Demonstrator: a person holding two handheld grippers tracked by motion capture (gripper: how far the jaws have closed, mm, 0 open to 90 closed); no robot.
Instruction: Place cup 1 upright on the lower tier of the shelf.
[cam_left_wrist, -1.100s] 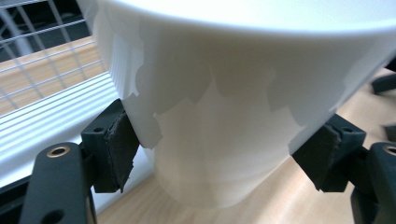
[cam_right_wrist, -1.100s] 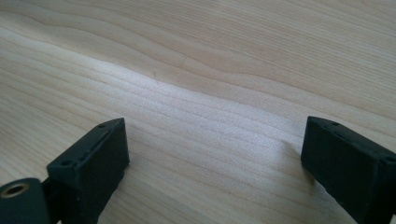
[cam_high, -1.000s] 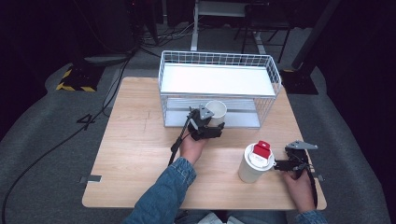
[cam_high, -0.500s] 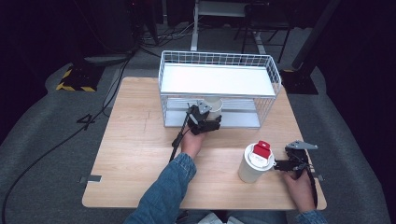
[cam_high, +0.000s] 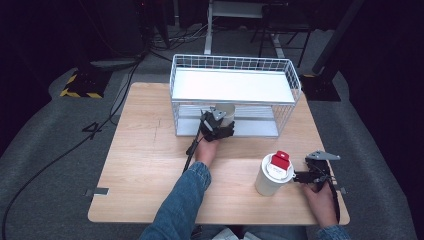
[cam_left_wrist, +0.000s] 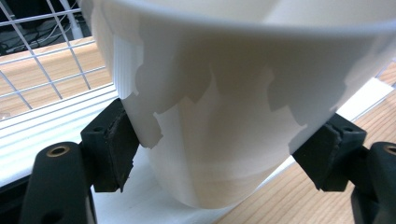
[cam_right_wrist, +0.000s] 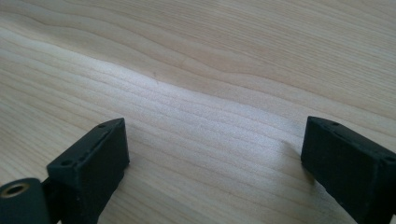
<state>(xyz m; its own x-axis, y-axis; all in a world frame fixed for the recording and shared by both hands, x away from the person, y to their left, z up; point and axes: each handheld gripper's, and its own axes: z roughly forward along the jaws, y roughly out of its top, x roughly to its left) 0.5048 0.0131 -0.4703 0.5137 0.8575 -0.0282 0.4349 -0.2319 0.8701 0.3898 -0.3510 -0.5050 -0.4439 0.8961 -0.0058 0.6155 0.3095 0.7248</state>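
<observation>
Wooden table under dark surroundings, bearing a white wire rack. A white paper cup is clamped upright between the pads of the left gripper, at the mouth of the rack's lower shelf, which lies just ahead of it. The right gripper is held with jaws apart and nothing between them, beside a lidded cup with a red tab. No writing can be read.

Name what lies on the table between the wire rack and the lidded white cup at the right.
Bare light wooden tabletop lies between the white wire rack and the white cup with the red-tabbed lid, seen in the high view.
</observation>
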